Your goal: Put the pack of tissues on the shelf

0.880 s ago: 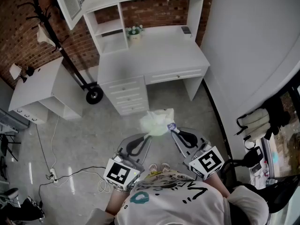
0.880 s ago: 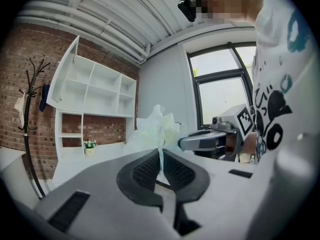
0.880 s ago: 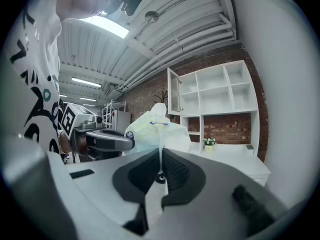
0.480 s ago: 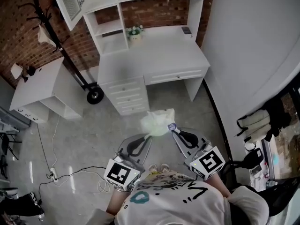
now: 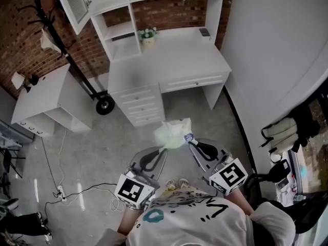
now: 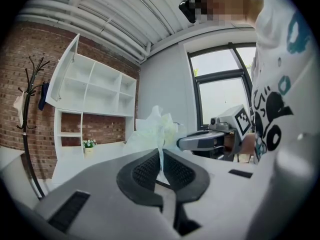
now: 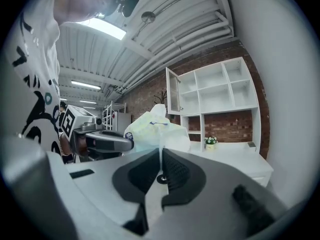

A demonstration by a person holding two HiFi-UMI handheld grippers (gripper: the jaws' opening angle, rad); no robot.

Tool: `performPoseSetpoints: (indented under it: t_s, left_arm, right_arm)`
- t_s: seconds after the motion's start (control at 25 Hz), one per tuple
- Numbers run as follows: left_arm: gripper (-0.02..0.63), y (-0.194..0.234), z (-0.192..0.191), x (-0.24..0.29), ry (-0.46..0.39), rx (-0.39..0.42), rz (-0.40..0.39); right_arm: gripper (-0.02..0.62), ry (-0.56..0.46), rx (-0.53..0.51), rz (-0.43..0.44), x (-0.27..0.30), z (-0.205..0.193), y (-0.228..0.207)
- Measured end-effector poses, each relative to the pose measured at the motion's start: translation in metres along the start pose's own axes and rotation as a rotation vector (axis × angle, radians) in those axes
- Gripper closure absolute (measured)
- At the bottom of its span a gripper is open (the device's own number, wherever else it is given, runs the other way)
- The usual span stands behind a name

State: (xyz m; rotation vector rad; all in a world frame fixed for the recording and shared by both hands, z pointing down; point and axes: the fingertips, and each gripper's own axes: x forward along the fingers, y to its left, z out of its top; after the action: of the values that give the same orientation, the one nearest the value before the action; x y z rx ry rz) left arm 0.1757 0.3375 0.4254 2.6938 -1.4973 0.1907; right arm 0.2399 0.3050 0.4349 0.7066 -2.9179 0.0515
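The pack of tissues (image 5: 173, 133), pale green and white in crinkly plastic wrap, hangs in the air between both grippers, over the floor in front of the desk. My left gripper (image 5: 163, 148) is shut on the wrap's left edge; in the left gripper view the wrap (image 6: 159, 134) rises from between the pads. My right gripper (image 5: 188, 141) is shut on the right edge, and the pack (image 7: 156, 129) shows above its jaws. The white shelf unit (image 5: 123, 32) stands on the desk (image 5: 169, 60) ahead.
A small flower pot (image 5: 147, 36) and a dark object (image 5: 204, 33) sit on the desk. A drawer block (image 5: 137, 104) is under its left side. A coat rack (image 5: 61, 40) on a wheeled base, a low white cabinet (image 5: 41, 99) and a floor cable (image 5: 77, 191) lie left.
The view has shifted very slightly; both grippers and the pack keep the same place before the person.
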Motion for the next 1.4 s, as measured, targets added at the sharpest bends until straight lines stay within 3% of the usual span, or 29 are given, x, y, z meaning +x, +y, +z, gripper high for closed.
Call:
performPoseSetpoints:
  t_s: [0.16,0.68,0.96,1.4]
  left_arm:
    - [0.584,0.006,-0.006,-0.006,0.024,0.091,0.007]
    - [0.584,0.012,-0.026,-0.012,0.025,-0.009,-0.076]
    - [0.584,0.031,-0.022,0.014,0.028,-0.014,-0.058]
    - [0.584,0.066,-0.008,0.088,0.038,0.011,-0.041]
  right_arm:
    - [0.561,0.025,0.0,-0.018,0.008,-0.003,0.009]
    - [0.561,0.048,0.02,-0.063,0.01,-0.018,0.02]
    - [0.561,0.046,0.023,-0.051,0.028,-0.016,-0.008]
    - [0.561,0.046,0.019,-0.033,0.058,-0.006,-0.088]
